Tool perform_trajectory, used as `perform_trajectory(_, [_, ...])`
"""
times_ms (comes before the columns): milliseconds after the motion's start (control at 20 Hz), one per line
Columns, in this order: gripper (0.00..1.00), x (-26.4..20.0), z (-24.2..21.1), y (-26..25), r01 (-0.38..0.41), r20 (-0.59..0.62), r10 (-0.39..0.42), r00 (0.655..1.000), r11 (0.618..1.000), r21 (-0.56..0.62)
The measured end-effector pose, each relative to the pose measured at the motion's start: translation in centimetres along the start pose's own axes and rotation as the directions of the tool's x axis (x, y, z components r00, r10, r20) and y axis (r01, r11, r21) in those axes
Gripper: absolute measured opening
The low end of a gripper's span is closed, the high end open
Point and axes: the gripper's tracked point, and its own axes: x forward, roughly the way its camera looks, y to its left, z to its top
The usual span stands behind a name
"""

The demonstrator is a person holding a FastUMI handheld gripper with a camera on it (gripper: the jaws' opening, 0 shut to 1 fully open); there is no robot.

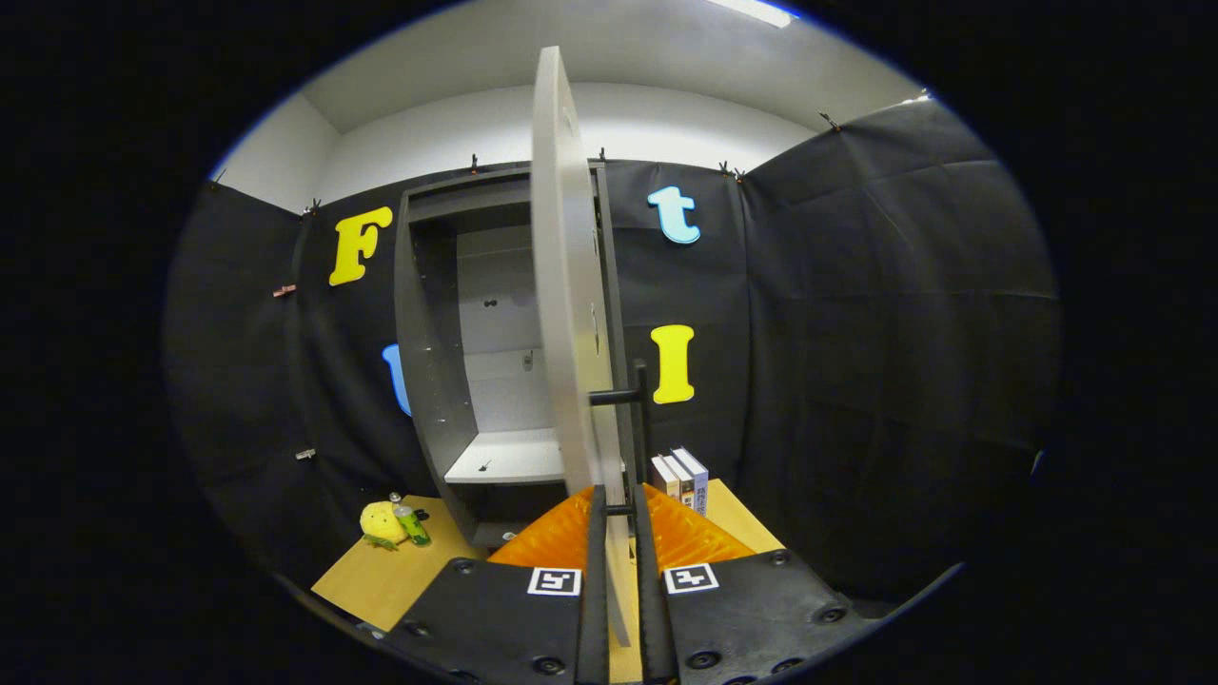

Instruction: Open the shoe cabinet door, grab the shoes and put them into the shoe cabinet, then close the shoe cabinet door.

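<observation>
- The shoe cabinet (447,333), a tall dark-grey box with pale inner panels, stands open beyond the tongs and a little to their left, against the booth's black cloth wall.
- Its pale grey flat door (567,285) is swung out edge-on towards the camera, and its lower edge runs down between the two fingers of the tongs (618,571).
- The tongs stand nearly closed, one finger on each face of the door panel; whether both actually press on it I cannot tell.
- A slim dark bar handle (639,400) sticks out from the right face of the door, just above and ahead of the fingertips.
- Inside the cabinet a pale shelf board (509,459) lies bare, left of the door.
- An orange ribbed mat (685,538) lies on the light wooden bench (381,580), just ahead of the fingers.
- A few upright books (681,478) stand beyond the mat, right of the door.
- A yellow plush toy (381,523) and a small green bottle (411,523), just beside each other, sit well to the left of the tongs near the cabinet's foot.
</observation>
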Motion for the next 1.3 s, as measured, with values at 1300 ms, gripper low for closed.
perform_trajectory(1300, [0.18,6.1,-35.9,14.0,-0.068,-0.445,0.066,0.893,0.998,0.013])
